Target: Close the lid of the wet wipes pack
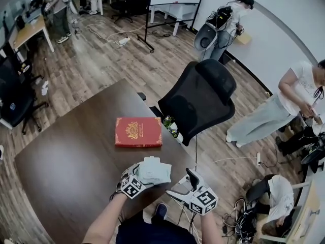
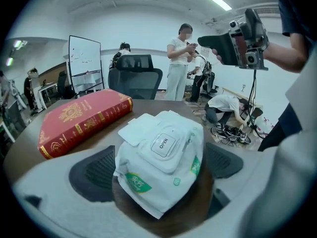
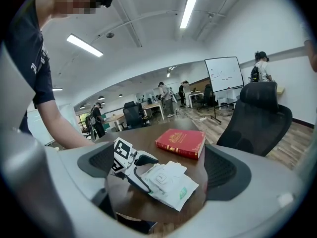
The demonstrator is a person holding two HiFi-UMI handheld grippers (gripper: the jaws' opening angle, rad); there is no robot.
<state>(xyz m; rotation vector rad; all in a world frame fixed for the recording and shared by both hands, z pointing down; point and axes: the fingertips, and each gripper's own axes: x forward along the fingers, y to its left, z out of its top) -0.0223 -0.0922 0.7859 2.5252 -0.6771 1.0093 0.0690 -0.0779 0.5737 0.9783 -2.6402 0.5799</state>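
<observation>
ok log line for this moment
left gripper: shut on white soft-plastic wet wipes pack | right gripper: open, empty, right of pack | lid: looks flat | red hardcover book: behind pack

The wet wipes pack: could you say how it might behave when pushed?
Probably floppy: the wet wipes pack humps and creases between the jaws of the left gripper. It likely slides easily, since its film wrap looks smooth.

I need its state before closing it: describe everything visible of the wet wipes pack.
The wet wipes pack is a soft white plastic pouch with green labels. Its rigid white lid, marked OPEN, faces up, and a flat white flap juts beyond it. It rests on the brown table near the red book, pinched between the left gripper's jaws.
</observation>
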